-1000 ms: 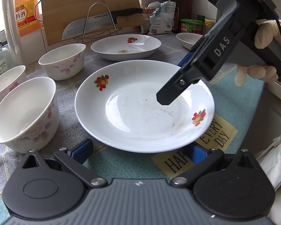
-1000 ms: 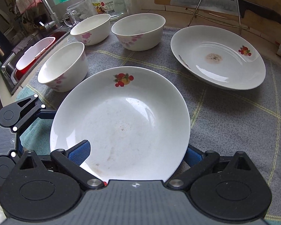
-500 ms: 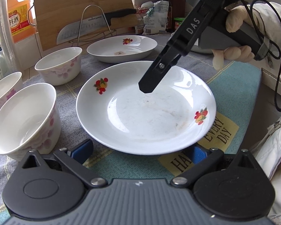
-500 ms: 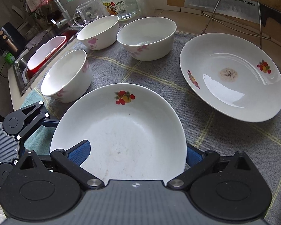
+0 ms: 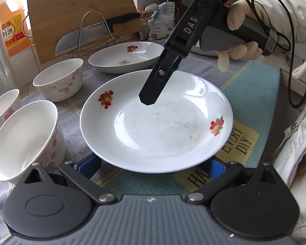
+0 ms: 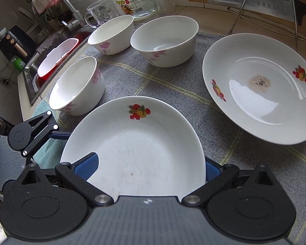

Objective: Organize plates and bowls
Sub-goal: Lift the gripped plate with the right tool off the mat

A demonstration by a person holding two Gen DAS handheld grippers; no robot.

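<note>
We see three glossy white bowls with pink flower prints on the left; in the right wrist view they stand at (image 6: 77, 85), (image 6: 112, 34) and (image 6: 165, 40), each apart from the others, on a coarse grey cloth (image 6: 173, 85) with pale yellow checks. Right of them, in the middle, sits the near plate (image 5: 157, 120), shallow, round, smooth white glaze with fruit prints and faint smears across its well. Our left gripper (image 5: 153, 166) has its blue pads spread wide, one at each side of the plate's near rim; we cannot tell whether they touch it, and the plate looks lifted a little off the mat. Our right gripper (image 6: 151, 169) straddles the opposite rim the same way, jaws wide, contact not clear. In the left wrist view one of its black fingers (image 5: 153, 89) angles down over the plate's inside.

Further right lies the far plate (image 6: 259, 87), same pattern, with a brown speckled spot at its centre. A strip of bare cloth separates the two plates.

Only the left wrist view shows the gloved hand (image 5: 240, 30) and the teal mat (image 5: 255, 85). Only the right wrist view shows the sink (image 6: 34, 75) beyond the counter edge.
</note>
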